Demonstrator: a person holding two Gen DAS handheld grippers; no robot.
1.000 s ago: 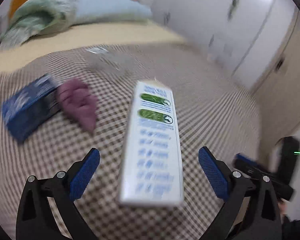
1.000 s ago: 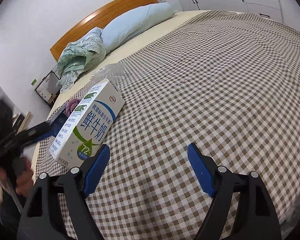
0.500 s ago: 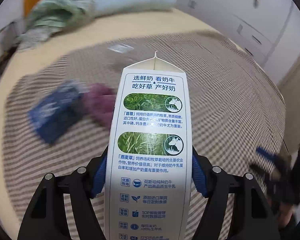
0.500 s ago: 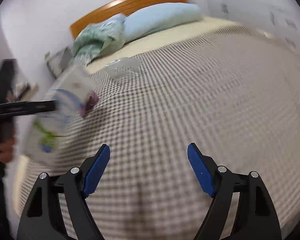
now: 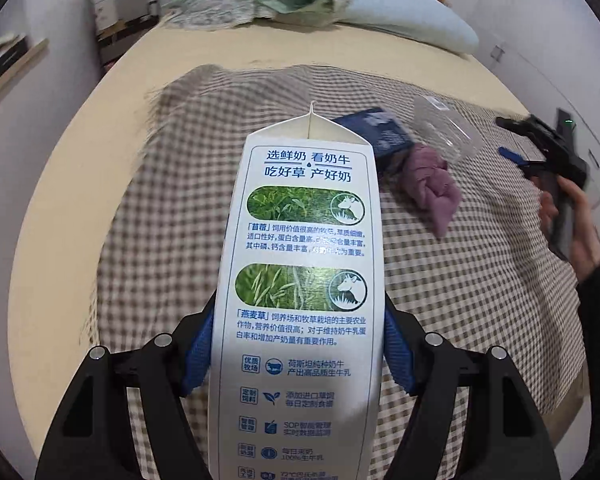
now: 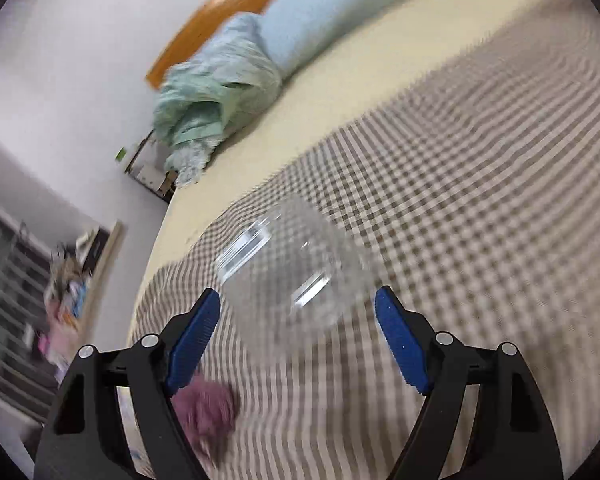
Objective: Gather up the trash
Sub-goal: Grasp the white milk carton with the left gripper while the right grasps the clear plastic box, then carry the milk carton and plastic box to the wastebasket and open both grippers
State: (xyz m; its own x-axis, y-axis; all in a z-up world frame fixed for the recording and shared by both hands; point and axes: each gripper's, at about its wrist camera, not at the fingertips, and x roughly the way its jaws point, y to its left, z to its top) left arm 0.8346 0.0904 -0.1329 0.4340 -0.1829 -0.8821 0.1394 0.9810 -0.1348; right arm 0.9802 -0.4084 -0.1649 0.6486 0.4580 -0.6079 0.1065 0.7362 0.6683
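- L tongs [image 5: 298,354]: blue pads pinch the milk carton [image 5: 300,280] on both side faces, carton lifted clear of the bed [image 5: 80,200], gable top pointing away from me.
- Risk there: glossy coated card w/ flat smooth faces, grip sits low on a tall body. If I swing fast it may pivot or slide out btwn the pads. It's prob. empty, so walls could also buckle if I squeeze harder.
- Blue packet [image 5: 374,132]: flat, printed, half hidden behind the carton top, lying on the checked blanket [image 5: 160,208]. Thin and flush w/ the cloth, so pads may scrape fabric instead of getting under it.
- Purple wad [image 5: 434,188]: soft, crumpled, cloth-like, just beside the packet. Can't tell if it's trash or a rag; could grab it by mistake.
- Clear plastic container [image 6: 296,268]: thin see-through shell w/ a small label, lying on the blanket. It's blurred in the R view.
- R tongs [image 6: 298,330]: spread wide, pinching nothing, container just ahead btwn the pad tips but not touched.
- Risk there: thin springy plastic may crush, pop sideways or skid on the blanket if I close off-centre. Woven blanket is loose & wrinkly, so a low pass may snag it.
- R hand [image 5: 572,216] shows at the L view's edge, well apart from the carton, so little risk of a clash.
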